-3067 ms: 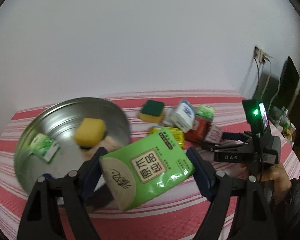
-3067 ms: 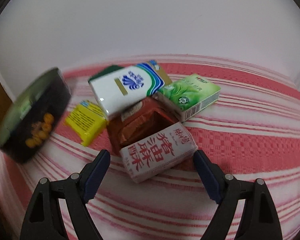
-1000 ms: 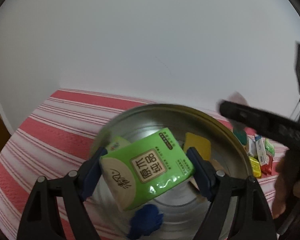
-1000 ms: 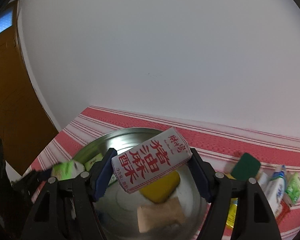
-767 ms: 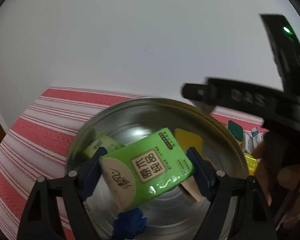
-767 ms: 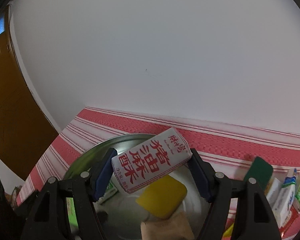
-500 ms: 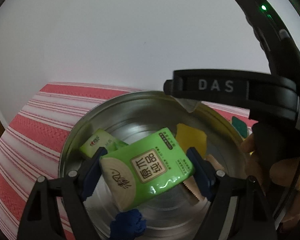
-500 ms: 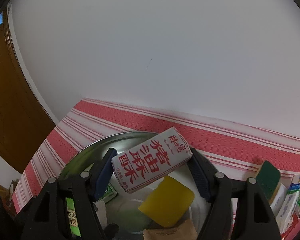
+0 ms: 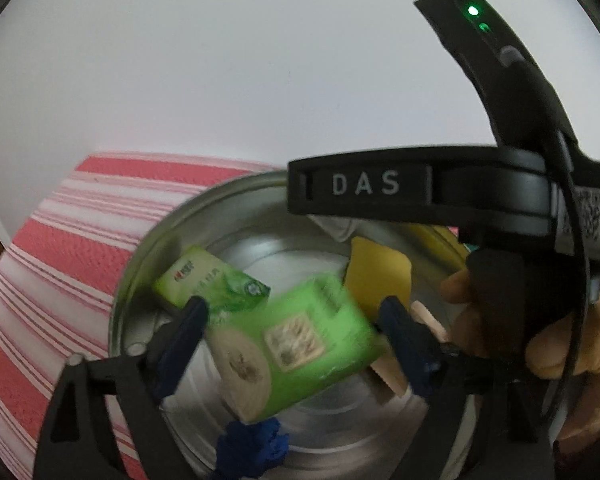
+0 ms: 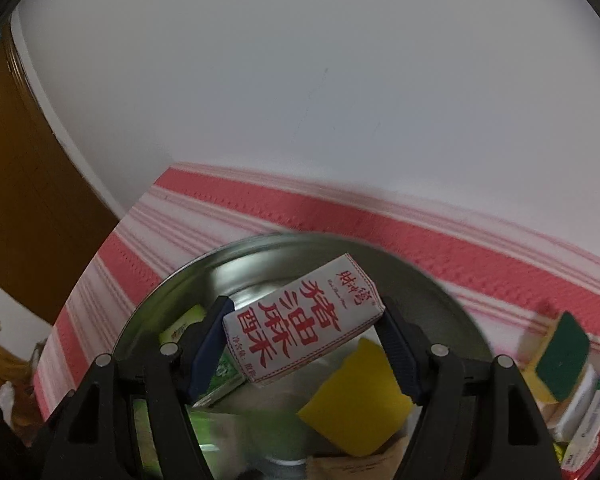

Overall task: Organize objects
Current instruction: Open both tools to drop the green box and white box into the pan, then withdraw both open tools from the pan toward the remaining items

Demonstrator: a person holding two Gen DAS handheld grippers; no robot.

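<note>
Red-and-white striped cloth (image 9: 60,248) covered your desk below a plain white wall (image 9: 220,60), and a brown wooden door (image 10: 24,184) stood at the left edge of the right wrist view. On the cloth sat a round, shallow steel basin (image 9: 160,240), and both of your tools hung over it. Your left tool (image 9: 292,320) had just been opening its jaws; the bright green soft tissue pack (image 9: 296,344) lay between them, motion-blurred, with a gap at each blue pad, so nothing gripped it. Your right tool (image 10: 306,344) pinched the white packet with red characters (image 10: 304,320), pads pressed on both its ends above the basin. Inside the basin lay a small green tissue pack (image 9: 208,280), a yellow sponge (image 10: 360,400) and a tan serrated-edged sachet (image 9: 388,376). Outside the basin, on the right, a yellow sponge with a dark green scouring face (image 10: 562,360) leaned against a few small cartons (image 10: 588,412). Your right hand (image 9: 556,344) wrapped the black handle marked DAS (image 9: 380,192) in the left wrist view.
</note>
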